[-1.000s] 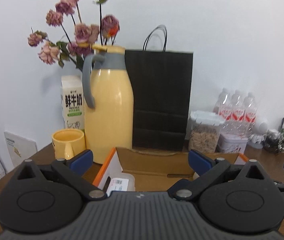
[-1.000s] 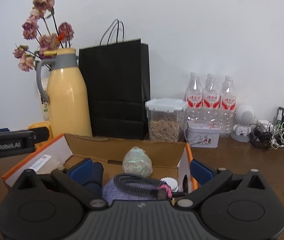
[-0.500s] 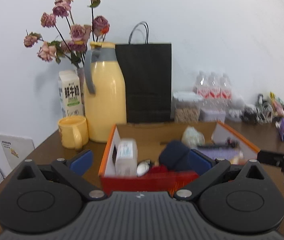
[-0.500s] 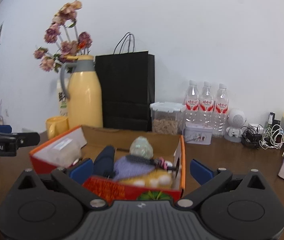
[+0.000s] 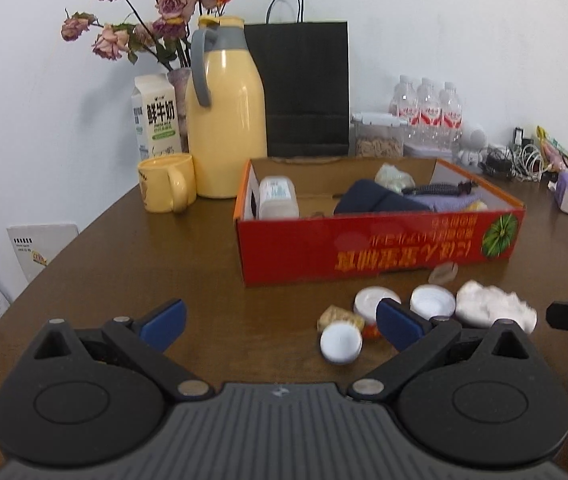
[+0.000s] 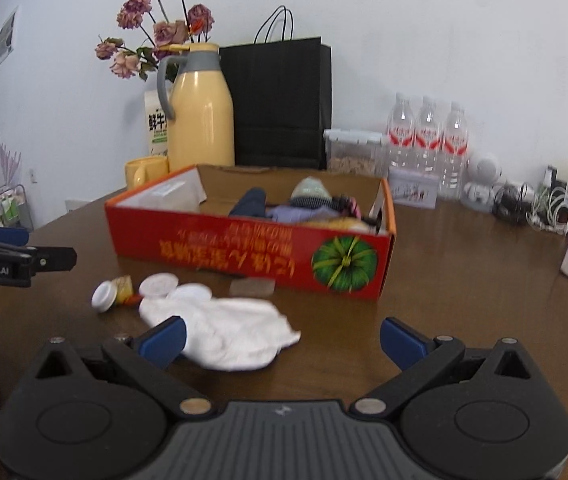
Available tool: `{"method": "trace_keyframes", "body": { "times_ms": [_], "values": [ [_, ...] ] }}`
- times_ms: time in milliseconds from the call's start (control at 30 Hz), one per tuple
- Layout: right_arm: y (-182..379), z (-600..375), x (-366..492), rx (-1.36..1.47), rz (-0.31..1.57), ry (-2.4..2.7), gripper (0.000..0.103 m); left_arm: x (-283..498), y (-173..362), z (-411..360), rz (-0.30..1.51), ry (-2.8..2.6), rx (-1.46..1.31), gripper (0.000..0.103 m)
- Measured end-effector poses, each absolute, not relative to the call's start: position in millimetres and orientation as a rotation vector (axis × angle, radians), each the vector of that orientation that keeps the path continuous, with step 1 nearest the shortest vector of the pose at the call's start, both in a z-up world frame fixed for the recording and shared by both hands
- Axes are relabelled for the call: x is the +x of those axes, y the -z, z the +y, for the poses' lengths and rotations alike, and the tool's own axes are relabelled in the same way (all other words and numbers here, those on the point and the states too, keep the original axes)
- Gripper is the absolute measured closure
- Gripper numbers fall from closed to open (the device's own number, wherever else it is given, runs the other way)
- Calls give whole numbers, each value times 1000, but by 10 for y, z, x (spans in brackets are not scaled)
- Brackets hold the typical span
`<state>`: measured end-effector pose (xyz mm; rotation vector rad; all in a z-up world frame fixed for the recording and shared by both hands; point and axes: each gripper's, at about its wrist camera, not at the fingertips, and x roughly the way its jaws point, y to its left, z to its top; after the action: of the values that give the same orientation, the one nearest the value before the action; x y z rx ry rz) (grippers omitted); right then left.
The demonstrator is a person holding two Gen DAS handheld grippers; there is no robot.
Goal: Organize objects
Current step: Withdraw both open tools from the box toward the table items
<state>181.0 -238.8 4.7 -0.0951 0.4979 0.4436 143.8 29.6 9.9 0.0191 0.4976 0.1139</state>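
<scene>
A: Status of both claws?

B: We have drawn both back from the box over the last second. The left gripper (image 5: 279,320) is spread wide with nothing between its fingers, and so is the right gripper (image 6: 281,338). A second ago each camera looked straight down into the carton; now the whole carton is in view from the front.

A: What lies nearest to us?

B: Loose items on the table (image 5: 131,256), in front of the box. The white cloth (image 6: 227,330) is closest to the right gripper, with its edge just beside the left fingertip (image 6: 163,336). Beyond it sit three white caps (image 6: 104,296), a small tan block (image 6: 123,282) and a clear flat piece (image 6: 252,287) touching the box front.

A: And the box?

B: The red box (image 5: 380,248) stands behind these items and already holds a white bottle (image 5: 277,198), a dark blue bundle (image 5: 380,202), a lilac cloth (image 5: 450,202) and a pale green item (image 5: 394,176).

A: Meaning for the task?

B: We judge that the retreat exposes the unsorted items. They remain outside the box; the next pick probably starts with the cloth or a cap

A: Background?

B: A yellow flask (image 5: 225,120), a mug (image 5: 165,182) and a black bag (image 5: 304,88) stand well behind
</scene>
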Motion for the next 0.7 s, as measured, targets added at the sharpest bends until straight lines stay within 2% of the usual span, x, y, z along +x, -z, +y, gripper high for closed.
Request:
{"method": "trace_keyframes", "body": {
  "times_ms": [333, 700],
  "values": [
    [16, -2201, 1792, -84, 535, -488, 0, 1373, 97, 396, 505, -113, -42, 0],
    [109, -1964, 2363, 5, 664, -547, 0, 1411, 131, 471, 521, -103, -102, 0]
  ]
}}
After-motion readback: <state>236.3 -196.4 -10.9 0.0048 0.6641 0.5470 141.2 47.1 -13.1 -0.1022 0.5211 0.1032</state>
